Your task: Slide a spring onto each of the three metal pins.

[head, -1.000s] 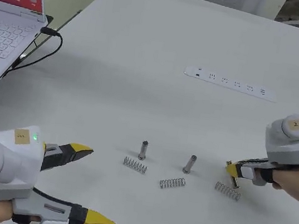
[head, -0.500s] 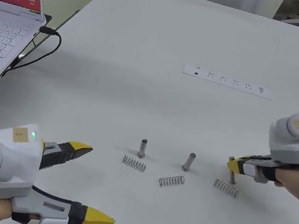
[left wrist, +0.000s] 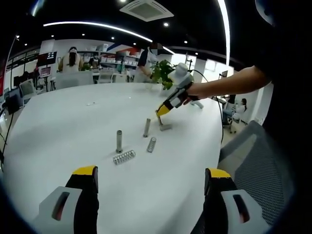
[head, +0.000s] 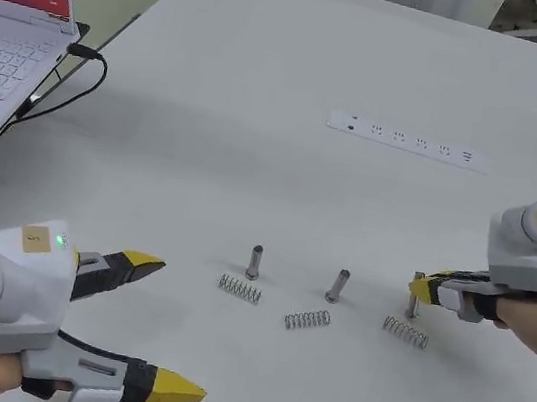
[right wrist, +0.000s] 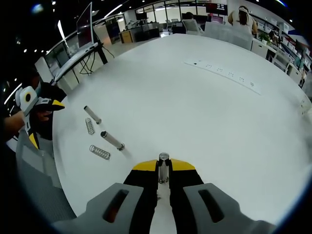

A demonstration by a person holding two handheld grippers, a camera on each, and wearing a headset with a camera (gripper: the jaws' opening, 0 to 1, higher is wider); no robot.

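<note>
Two metal pins (head: 254, 261) (head: 338, 284) stand upright on the white table (head: 258, 139), each with a spring (head: 240, 288) (head: 307, 319) lying in front of it. My right gripper (head: 423, 286) is shut on the third pin (head: 413, 306), holding it near its top; in the right gripper view that pin (right wrist: 163, 159) sticks up between the yellow jaws. A third spring (head: 405, 332) lies just in front of it. My left gripper (head: 159, 326) is open over the near left of the table, well short of the pins (left wrist: 119, 141) (left wrist: 146, 127).
A white power strip (head: 405, 141) lies further back on the table. An open laptop (head: 11, 31) with a black cable (head: 61, 99) sits at the left edge. A person's bare forearm (left wrist: 229, 83) reaches in behind the right gripper.
The right gripper has risen slightly with the third pin, drawing a little away from the spring beside it. The left gripper has stayed put.
</note>
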